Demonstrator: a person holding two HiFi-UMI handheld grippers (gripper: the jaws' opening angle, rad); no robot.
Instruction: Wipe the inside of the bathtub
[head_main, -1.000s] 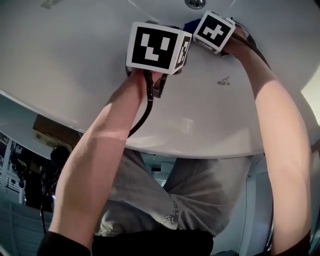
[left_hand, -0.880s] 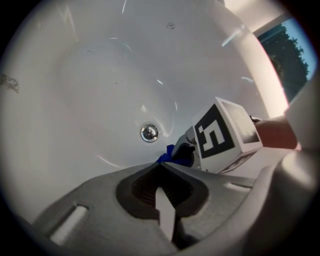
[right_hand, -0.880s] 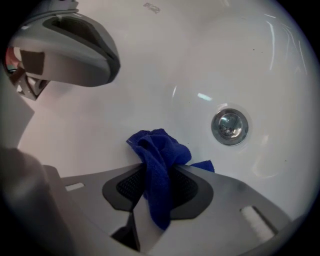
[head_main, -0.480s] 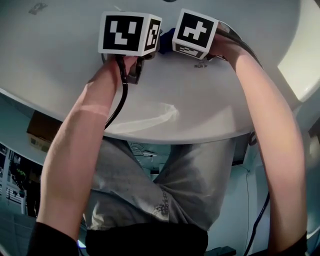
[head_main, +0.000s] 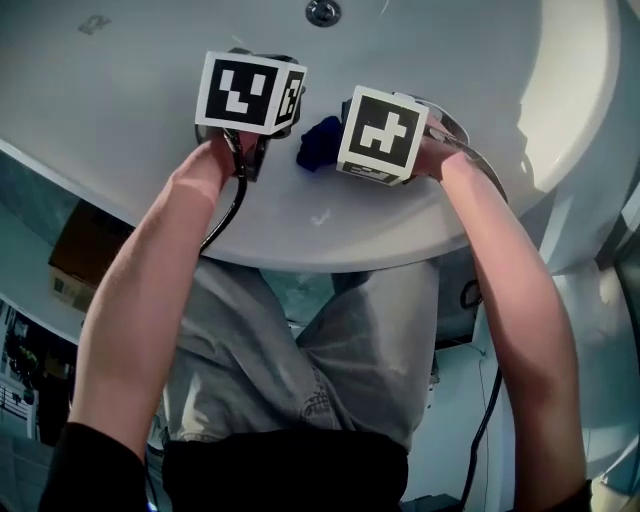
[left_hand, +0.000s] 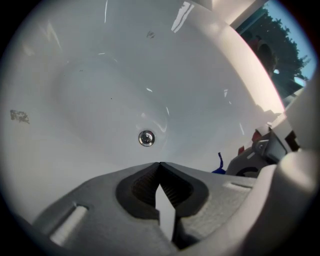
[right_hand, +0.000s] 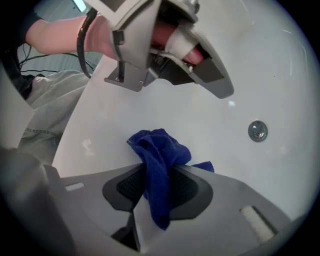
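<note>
Clenched fingers (right_hand: 196, 192) of my right gripper (right_hand: 159, 192) grip a crumpled dark-blue terry cloth (right_hand: 160, 150), its bunched end spilling past the tips over the near wall of the glossy white bathtub (head_main: 470, 70). Both pads are shut on the fabric, and a loose tail hangs back between them.

My left gripper (left_hand: 160, 169) rides just beside it, fingers (left_hand: 137, 187) pressed together tip to tip on nothing, pointing down the basin toward the round chrome drain (left_hand: 146, 138).

Over the past second the pair has pulled back. A second ago the cloth sat close under the drain, half hidden behind the marker cubes. Now it shows plainly between them in the head view (head_main: 320, 143), well apart from the drain (head_main: 323, 12) and nearer the rim where I stand.

I read this as the return leg of a stroke, dragging up the near wall. Whether the cloth is bearing on the enamel or only skimming it, I cannot tell.

A small grey scuff (head_main: 320, 216) lies between the cloth and the rim. The far slope and the right-hand end of the tub look to me not yet covered, so I judge the wiping is far from finished.
</note>
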